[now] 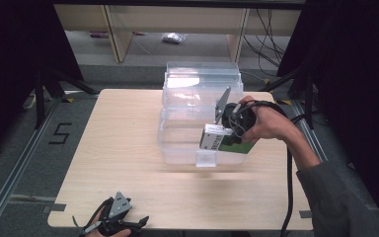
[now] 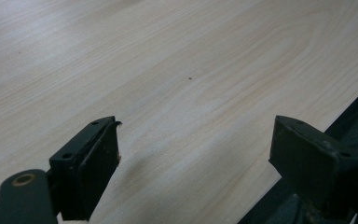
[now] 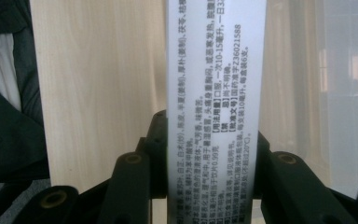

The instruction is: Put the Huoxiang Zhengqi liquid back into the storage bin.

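My right gripper point(image 3: 209, 154) has its jaws clamped on a white-and-green medicine box point(image 1: 225, 140), one jaw pressed against each long side; the printed white face runs up toward twelve o'clock. I hold the box in the air against the front of a clear plastic bin point(image 1: 192, 106) at the table's point(image 1: 118, 148) far middle. My left gripper point(image 2: 193, 158) rests at seven o'clock by the near edge, jaws spread wide over bare wood.
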### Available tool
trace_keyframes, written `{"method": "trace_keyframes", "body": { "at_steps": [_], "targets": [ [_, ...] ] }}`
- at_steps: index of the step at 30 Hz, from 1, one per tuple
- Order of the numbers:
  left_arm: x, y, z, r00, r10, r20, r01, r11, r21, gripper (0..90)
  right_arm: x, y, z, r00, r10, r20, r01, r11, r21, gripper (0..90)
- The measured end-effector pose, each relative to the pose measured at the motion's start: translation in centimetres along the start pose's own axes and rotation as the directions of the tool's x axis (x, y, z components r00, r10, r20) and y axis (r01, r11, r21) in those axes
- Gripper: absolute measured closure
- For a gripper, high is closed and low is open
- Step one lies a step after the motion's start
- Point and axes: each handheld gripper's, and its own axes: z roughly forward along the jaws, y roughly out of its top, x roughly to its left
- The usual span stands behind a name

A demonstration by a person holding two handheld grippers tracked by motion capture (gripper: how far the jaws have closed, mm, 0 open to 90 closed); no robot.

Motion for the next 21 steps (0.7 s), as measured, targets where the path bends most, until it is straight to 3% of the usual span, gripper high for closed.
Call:
{"method": "trace_keyframes", "body": {
  "at_steps": [2, 4, 7, 10, 12, 13, 15, 17, 18, 21],
  "targets": [
    [0.0, 0.0, 0.0, 1.0, 0.0, -0.001, 0.0, 1.0, -0.005, 15.0, -0.3, 0.1, 0.1, 0.9999, -0.015, -0.004, 0.015, 1.0, -0.014, 64.9],
    [0.0, 0.0, 0.0, 1.0, 0.002, -0.001, -0.002, 1.0, -0.005, 15.0, -0.8, 0.0, 0.2, 0.9997, 0.023, -0.001, -0.023, 1.0, -0.009, 64.9],
    [0.1, 0.0, -0.1, 0.9999, 0.015, 0.003, -0.015, 0.9999, 0.009, 15.0, -1.8, 0.0, 0.7, 1.0, 0.002, -0.009, -0.002, 1.0, -0.01, 64.9],
    [0.0, 0.0, 0.0, 1.0, 0.006, 0.004, -0.005, 1.0, -0.004, 15.0, -2.8, -0.1, 1.2, 0.9996, 0.027, -0.001, -0.027, 1.0, 0.0, 64.9],
    [0.1, 0.0, -0.1, 0.9999, 0.016, 0.005, -0.016, 0.9998, 0.008, 15.0, -3.3, -0.2, 1.5, 1.0, 0.007, 0.004, -0.007, 1.0, -0.015, 64.9],
    [0.0, 0.0, 0.0, 1.0, 0.001, 0.005, -0.001, 1.0, -0.003, 15.0, -3.3, -0.2, 1.5, 1.0, 0.007, 0.004, -0.007, 1.0, -0.015, 64.9],
    [0.0, 0.0, 0.0, 1.0, 0.001, 0.003, -0.001, 1.0, -0.004, 15.0, -3.5, -0.3, 1.8, 0.9986, 0.054, 0.001, -0.054, 0.999, -0.004, 64.9],
    [-0.1, 0.0, 0.0, 1.0, 0.002, 0.003, -0.002, 1.0, -0.004, 15.0, -4.3, -0.3, 2.2, 0.9999, 0.015, 0.004, -0.015, 1.0, 0.001, 64.9],
    [-0.1, 0.0, 0.0, 1.0, 0.003, 0.003, -0.003, 1.0, -0.003, 15.0, -4.3, -0.3, 2.4, 0.9994, 0.034, 0.0, -0.034, 0.999, -0.003, 64.9],
    [-0.2, 0.0, 0.0, 0.9998, -0.012, 0.016, 0.013, 0.9998, -0.016, 15.0, -4.9, -0.4, 2.8, 0.9998, 0.019, 0.003, -0.019, 1.0, -0.002, 64.9]
  ]
}}
